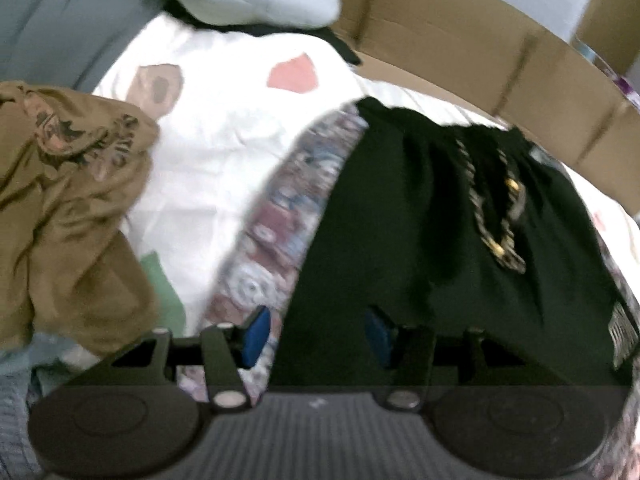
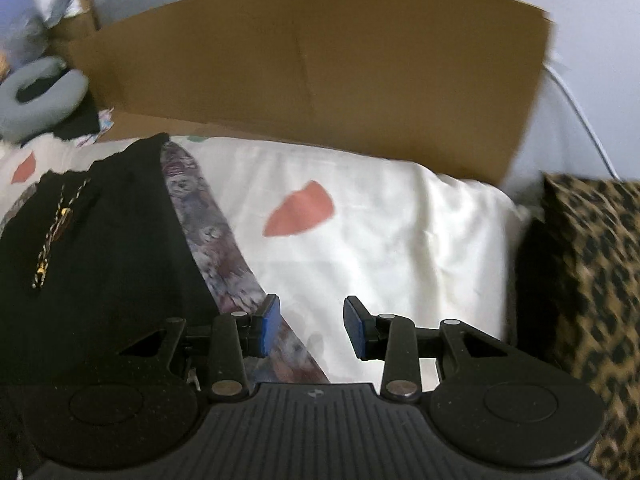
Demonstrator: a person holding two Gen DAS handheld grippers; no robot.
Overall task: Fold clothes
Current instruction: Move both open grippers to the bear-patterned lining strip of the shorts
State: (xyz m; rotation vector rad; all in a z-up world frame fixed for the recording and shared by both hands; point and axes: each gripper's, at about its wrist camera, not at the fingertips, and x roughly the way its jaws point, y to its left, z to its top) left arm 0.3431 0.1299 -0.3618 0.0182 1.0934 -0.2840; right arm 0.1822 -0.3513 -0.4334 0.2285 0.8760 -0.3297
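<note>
The black garment [image 1: 440,240] lies flat just ahead of my left claw [image 1: 316,336], spread wide, empty; my right claw [image 2: 312,328] gapes empty beside its floral-print edge [image 2: 216,240]. Dark matte cloth, striped gold-tipped drawcord [image 1: 496,208], on a smooth white bedsheet [image 2: 380,240].

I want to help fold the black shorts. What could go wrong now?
Both grippers, left and right, are open and hold nothing. The left one may pinch the patterned cloth under the black shorts as well. The drawstring could snag a finger. The brown garment lies close and might get dragged along.
</note>
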